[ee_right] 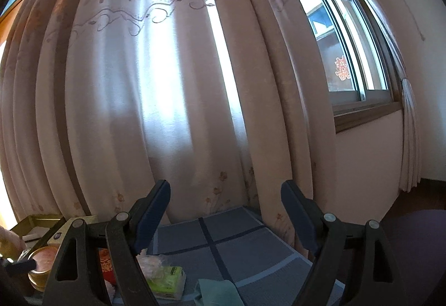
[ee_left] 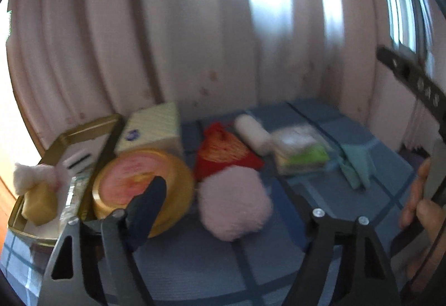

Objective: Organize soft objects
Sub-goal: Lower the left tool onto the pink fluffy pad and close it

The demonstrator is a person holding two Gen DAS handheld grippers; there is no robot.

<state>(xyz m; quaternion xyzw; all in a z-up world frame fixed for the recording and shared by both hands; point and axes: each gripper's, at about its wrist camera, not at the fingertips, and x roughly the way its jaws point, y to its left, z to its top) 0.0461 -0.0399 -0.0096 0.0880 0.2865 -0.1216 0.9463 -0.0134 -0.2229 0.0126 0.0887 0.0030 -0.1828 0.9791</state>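
One pink pompom [ee_left: 235, 201] sits on the blue plaid cloth [ee_left: 334, 194], only the left cam catches it, between the left gripper's [ee_left: 223, 222] apart jaws, at 3 o'clock of one round tin [ee_left: 139, 183]. Right gripper [ee_right: 225, 218] gapes empty at curtains [ee_right: 167, 83].

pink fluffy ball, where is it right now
In the left wrist view the pink fluffy ball lies on the blue checked cloth, low and centre, just right of the round yellow tin and in front of the red pouch.
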